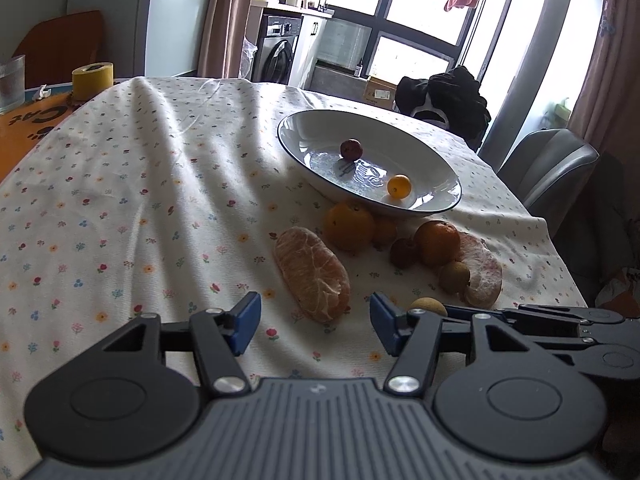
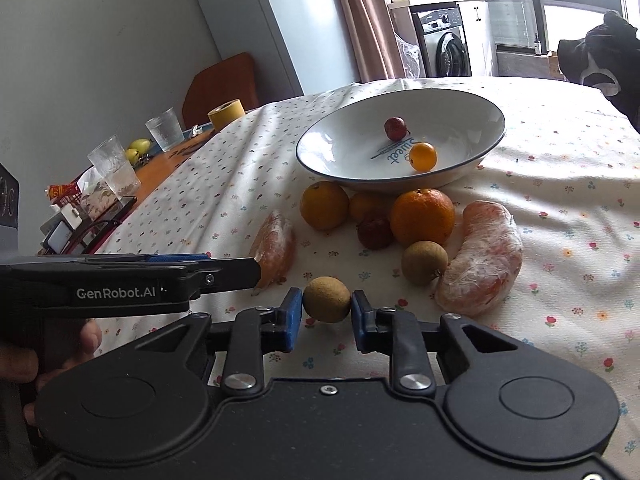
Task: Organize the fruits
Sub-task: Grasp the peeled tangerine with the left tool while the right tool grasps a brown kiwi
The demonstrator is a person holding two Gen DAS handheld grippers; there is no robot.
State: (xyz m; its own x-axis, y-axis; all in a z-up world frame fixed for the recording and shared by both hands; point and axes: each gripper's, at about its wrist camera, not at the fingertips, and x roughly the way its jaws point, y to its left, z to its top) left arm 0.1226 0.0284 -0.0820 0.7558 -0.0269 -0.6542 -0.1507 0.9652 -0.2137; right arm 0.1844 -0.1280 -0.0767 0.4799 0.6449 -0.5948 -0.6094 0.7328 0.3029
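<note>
Jaws, right: the right gripper [image 2: 327, 312] has its two blue pads touching either side of a small round tan-brown fruit [image 2: 327, 299], most likely a longan, clamped at its widest part.
Jaws, left: the left gripper [image 1: 316, 326] is spread wide, holding nothing, low over the table [image 1: 120, 208].
Where the fruit is: at the near edge of the pile, on or just above the floral cloth; contact with the cloth cannot be told.
Handling, judged: light, with a thin brittle shell that a hard squeeze could crack; its roundness could let it roll out, so a gentle grip across the middle suits it.
Other fruit: a second longan [image 2: 424, 262], two oranges [image 2: 423, 216], a dark red fruit [image 2: 374, 233] and two peeled citrus segments [image 2: 482, 258] lie near, in front of the bowl.
Bowl: the white bowl [image 2: 460, 100] behind the pile holds a small red fruit [image 2: 395, 128] and a small orange one [image 2: 423, 156].
Right view only: the clamp itself, the left gripper side-on, a hand [image 2: 24, 356], and glasses and clutter at the table's far side.
Left view only: the gap between its own jaws, with a peeled segment [image 1: 312, 274] lying just ahead, and only a sliver of the held longan behind its right jaw.
</note>
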